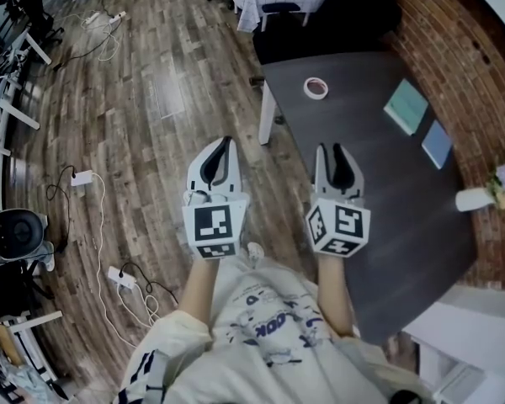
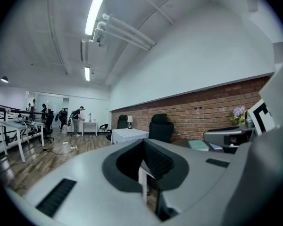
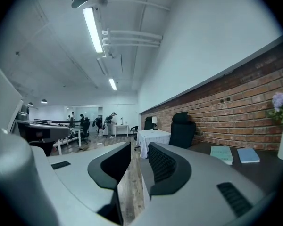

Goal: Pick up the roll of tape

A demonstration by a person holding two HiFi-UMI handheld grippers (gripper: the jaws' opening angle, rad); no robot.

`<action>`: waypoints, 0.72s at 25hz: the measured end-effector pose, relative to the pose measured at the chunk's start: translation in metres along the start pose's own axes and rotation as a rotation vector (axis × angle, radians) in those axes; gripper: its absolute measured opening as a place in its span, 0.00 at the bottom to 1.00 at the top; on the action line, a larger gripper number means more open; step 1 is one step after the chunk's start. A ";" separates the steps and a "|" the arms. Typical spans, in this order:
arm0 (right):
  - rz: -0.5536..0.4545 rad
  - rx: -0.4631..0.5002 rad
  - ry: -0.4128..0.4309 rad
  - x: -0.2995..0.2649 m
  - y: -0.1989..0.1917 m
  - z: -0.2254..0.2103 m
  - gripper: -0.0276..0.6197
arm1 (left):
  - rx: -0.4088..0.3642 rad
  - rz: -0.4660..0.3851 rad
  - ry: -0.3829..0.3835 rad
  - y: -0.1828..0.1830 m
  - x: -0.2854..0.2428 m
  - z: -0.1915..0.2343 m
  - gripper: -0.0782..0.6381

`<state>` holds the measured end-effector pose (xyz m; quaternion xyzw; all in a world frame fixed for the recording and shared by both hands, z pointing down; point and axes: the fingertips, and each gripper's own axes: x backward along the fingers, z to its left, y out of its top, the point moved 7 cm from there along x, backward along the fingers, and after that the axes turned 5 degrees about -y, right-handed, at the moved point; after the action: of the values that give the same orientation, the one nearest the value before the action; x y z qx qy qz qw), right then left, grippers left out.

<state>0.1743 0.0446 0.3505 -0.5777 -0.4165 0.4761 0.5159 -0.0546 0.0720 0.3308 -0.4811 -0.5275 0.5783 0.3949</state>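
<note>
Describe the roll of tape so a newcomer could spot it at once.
Look at the dark table along the brick wall; toward its far end, near the edge facing the wood floor, lies the roll of tape. It is a small pale ring with an open centre, unlike the flat teal notebook and blue notebook.

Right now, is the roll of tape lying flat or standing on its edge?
Lying flat. In the head view the roll of tape shows as a full ring, hole facing up, on the dark table.
</note>
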 end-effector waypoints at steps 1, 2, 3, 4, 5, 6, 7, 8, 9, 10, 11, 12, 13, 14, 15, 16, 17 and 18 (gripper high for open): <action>0.005 -0.001 -0.002 -0.007 -0.001 -0.002 0.20 | 0.000 0.004 -0.001 0.000 -0.007 0.001 0.11; 0.008 -0.003 -0.004 -0.013 -0.002 -0.004 0.20 | 0.000 0.008 -0.003 -0.001 -0.013 0.003 0.11; 0.011 -0.005 -0.006 -0.019 -0.004 -0.004 0.20 | 0.000 0.011 -0.006 -0.003 -0.019 0.005 0.11; 0.013 -0.005 -0.008 -0.026 -0.005 -0.004 0.20 | 0.000 0.014 -0.008 -0.004 -0.026 0.008 0.11; 0.016 -0.005 -0.010 -0.034 -0.007 -0.005 0.20 | 0.001 0.017 -0.010 -0.006 -0.034 0.012 0.11; 0.018 -0.005 -0.012 -0.043 -0.008 -0.006 0.20 | 0.002 0.019 -0.013 -0.007 -0.043 0.015 0.11; 0.020 -0.005 -0.016 -0.053 -0.008 -0.007 0.20 | 0.002 0.022 -0.017 -0.008 -0.053 0.018 0.11; 0.022 -0.003 -0.019 -0.062 -0.008 -0.008 0.20 | 0.003 0.024 -0.021 -0.008 -0.064 0.021 0.11; 0.023 0.002 -0.022 -0.072 -0.008 -0.009 0.20 | 0.003 0.025 -0.026 -0.009 -0.074 0.025 0.11; 0.024 0.008 -0.024 -0.081 -0.008 -0.010 0.21 | 0.004 0.024 -0.031 -0.009 -0.083 0.028 0.11; 0.024 0.014 -0.026 -0.091 -0.008 -0.010 0.21 | 0.005 0.022 -0.036 -0.008 -0.093 0.032 0.11; 0.023 0.017 -0.029 -0.101 -0.007 -0.011 0.21 | 0.006 0.020 -0.040 -0.008 -0.104 0.035 0.11; 0.021 0.020 -0.032 -0.111 -0.006 -0.011 0.21 | 0.006 0.018 -0.045 -0.007 -0.114 0.039 0.11; 0.020 0.021 -0.036 -0.122 -0.004 -0.011 0.22 | 0.005 0.017 -0.051 -0.005 -0.125 0.043 0.11; 0.020 0.022 -0.041 -0.133 -0.002 -0.012 0.22 | 0.004 0.017 -0.057 -0.004 -0.137 0.047 0.11; 0.022 0.023 -0.045 -0.143 -0.001 -0.012 0.22 | 0.003 0.018 -0.065 -0.003 -0.148 0.051 0.11; 0.025 0.024 -0.050 -0.154 0.001 -0.013 0.22 | 0.003 0.019 -0.073 -0.001 -0.159 0.054 0.11; 0.028 0.025 -0.056 -0.165 0.002 -0.015 0.23 | 0.003 0.020 -0.081 0.001 -0.170 0.057 0.11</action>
<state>0.1558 -0.1186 0.3687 -0.5634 -0.4166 0.5045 0.5045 -0.0719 -0.1054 0.3526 -0.4620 -0.5374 0.6020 0.3678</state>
